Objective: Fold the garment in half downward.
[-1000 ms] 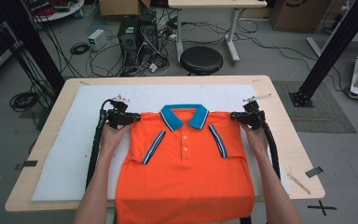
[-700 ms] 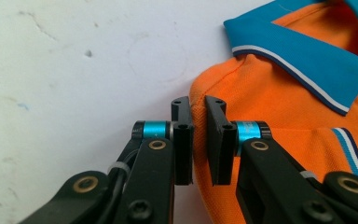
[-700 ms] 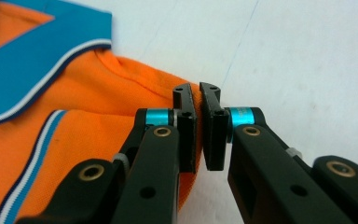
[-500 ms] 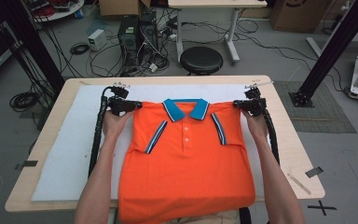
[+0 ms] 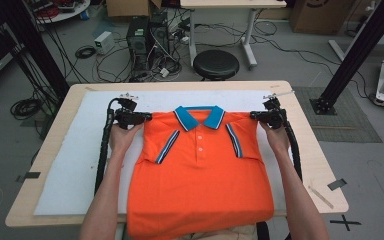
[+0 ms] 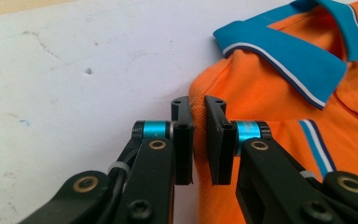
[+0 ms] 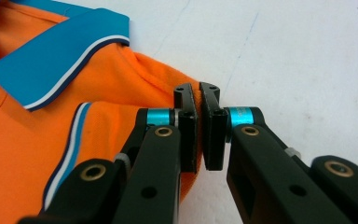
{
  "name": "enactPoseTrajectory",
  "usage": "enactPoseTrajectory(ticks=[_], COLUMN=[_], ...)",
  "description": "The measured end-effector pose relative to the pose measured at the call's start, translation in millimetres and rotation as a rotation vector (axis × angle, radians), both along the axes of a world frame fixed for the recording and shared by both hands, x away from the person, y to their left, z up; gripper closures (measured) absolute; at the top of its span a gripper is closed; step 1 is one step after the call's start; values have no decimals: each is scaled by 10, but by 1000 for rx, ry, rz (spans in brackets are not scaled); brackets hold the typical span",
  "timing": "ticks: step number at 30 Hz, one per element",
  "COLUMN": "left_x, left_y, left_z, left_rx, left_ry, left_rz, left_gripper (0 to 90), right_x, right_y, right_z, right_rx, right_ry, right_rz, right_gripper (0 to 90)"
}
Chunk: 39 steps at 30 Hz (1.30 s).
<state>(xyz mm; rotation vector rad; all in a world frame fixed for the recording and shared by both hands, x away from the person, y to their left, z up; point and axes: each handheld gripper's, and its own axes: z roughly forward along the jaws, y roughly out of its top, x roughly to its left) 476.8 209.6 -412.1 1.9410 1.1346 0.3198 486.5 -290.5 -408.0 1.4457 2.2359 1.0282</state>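
An orange polo shirt [image 5: 200, 185] with a blue collar [image 5: 200, 117] lies face up on the white mat [image 5: 80, 165], both short sleeves folded in over its chest. My left gripper [image 5: 147, 117] is shut on the shirt's left shoulder edge; in the left gripper view its tips [image 6: 198, 105] pinch the orange fabric [image 6: 261, 93] beside the collar [image 6: 284, 56]. At the other shoulder, my right gripper [image 5: 253, 115] is shut on the cloth. The right gripper view shows its tips [image 7: 197, 91] clamped on the orange fold [image 7: 121, 88]. The hem hangs over the near table edge.
The mat covers most of the wooden table [image 5: 310, 150], with bare mat left and right of the shirt. Past the far edge stand a black stool [image 5: 216, 64], a computer tower [image 5: 147, 37] and loose cables on the floor. A black frame post [image 5: 360, 45] rises at the right.
Both grippers moved away from the person with the shoulders in their grip, dragging the shirt up the mat toward the far edge. The last half second shows little further movement.
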Motion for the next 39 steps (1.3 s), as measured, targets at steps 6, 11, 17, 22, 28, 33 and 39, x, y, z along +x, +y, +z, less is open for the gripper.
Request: enactPoseTrajectory(ticks=[6, 11, 17, 22, 28, 33, 39], left_x=[-175, -325, -455, -600, -854, -1091, -1319], left_y=[12, 23, 12, 13, 33, 52, 68], left_z=[-49, -87, -141, -95, -47, -51, -116], left_rx=[10, -10, -10, -18, -30, -46, -17], left_ry=[-8, -19, -29, -56, -79, -79, -69], left_rz=[-35, -46, -57, -68, -88, -112, -125], left_gripper=[819, 819, 819, 819, 819, 819, 819], right_x=[-195, -389, -535, -632, -902, -1180, -1437], right_y=[-7, -27, -41, -19, -57, -102, -147], right_z=[-46, -69, -85, -47, -30, -100, -158], right_rx=[-9, 11, 14, 8, 28, 60, 76], right_ry=[0, -9, -23, -29, -52, -61, -58], right_rz=[34, 51, 67, 83, 98, 113, 126], right_gripper=[876, 876, 876, 874, 874, 874, 874])
